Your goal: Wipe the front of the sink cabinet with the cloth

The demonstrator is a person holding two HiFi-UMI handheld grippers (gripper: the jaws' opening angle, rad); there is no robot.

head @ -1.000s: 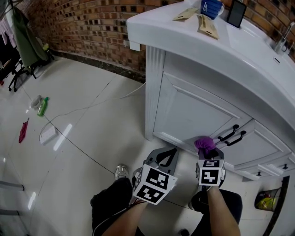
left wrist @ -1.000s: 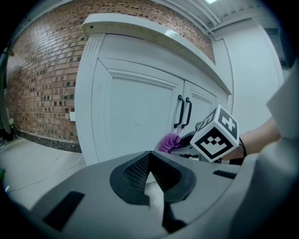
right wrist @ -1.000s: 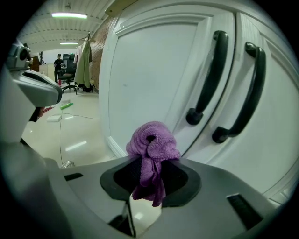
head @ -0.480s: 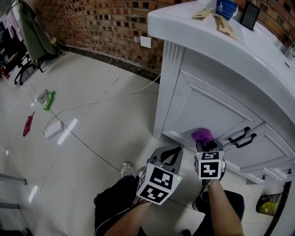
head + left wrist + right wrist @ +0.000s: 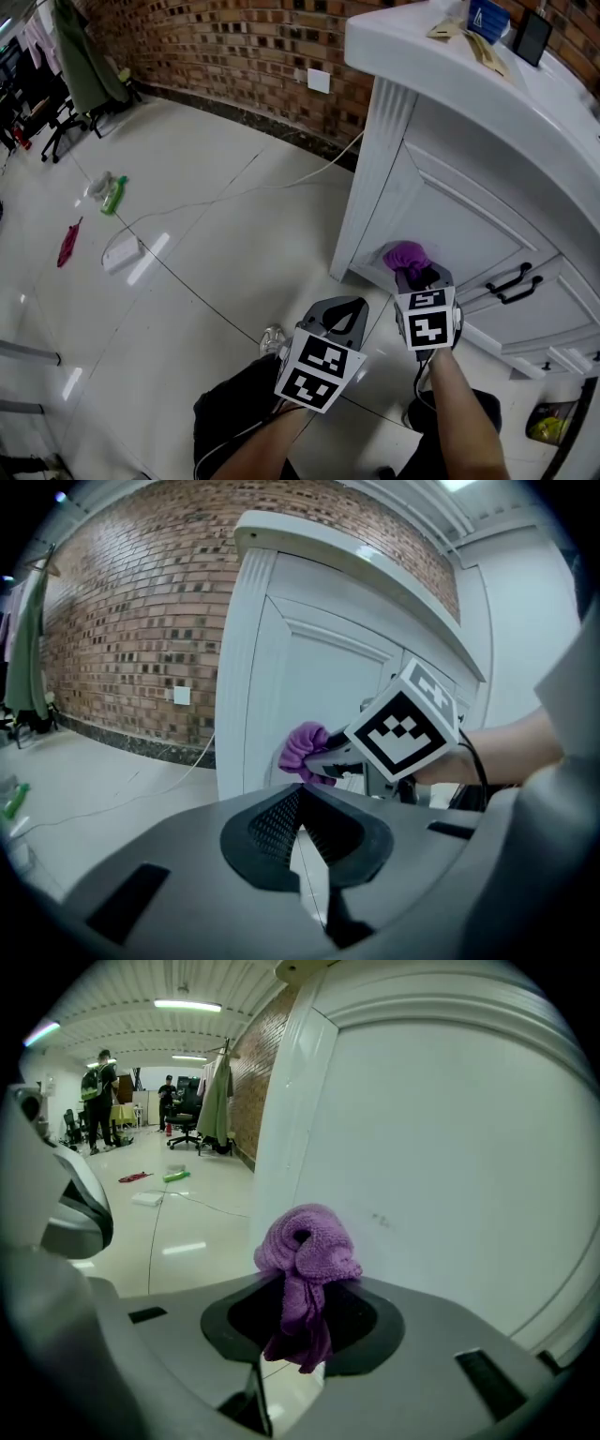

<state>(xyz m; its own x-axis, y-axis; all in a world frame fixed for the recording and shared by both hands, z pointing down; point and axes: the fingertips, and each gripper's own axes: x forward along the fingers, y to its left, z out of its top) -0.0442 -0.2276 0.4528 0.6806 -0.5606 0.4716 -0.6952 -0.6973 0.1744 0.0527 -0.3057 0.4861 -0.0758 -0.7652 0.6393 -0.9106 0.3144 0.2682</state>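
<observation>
The white sink cabinet (image 5: 469, 220) fills the right of the head view, its panelled door facing me. A bunched purple cloth (image 5: 406, 254) is low on that door, near the left corner post, touching or almost touching the panel. My right gripper (image 5: 418, 275) is shut on the cloth. In the right gripper view the cloth (image 5: 309, 1246) bulges out past the jaws, just short of the white door (image 5: 450, 1166). My left gripper (image 5: 354, 305) hangs shut and empty to the left, clear of the cabinet. The left gripper view shows the cloth (image 5: 302, 750) ahead, held in the right gripper.
Two black handles (image 5: 514, 281) sit right of the cloth. A cable (image 5: 234, 197), a white power strip (image 5: 122, 253), a green bottle (image 5: 114, 195) and a red item (image 5: 68, 244) lie on the tiled floor. A blue mug (image 5: 487, 17) stands on the countertop. My shoe (image 5: 273, 339) is below.
My right gripper has carried the cloth leftward along the bottom of the door, away from the black handles toward the corner post. The left gripper has kept pace beside it.
</observation>
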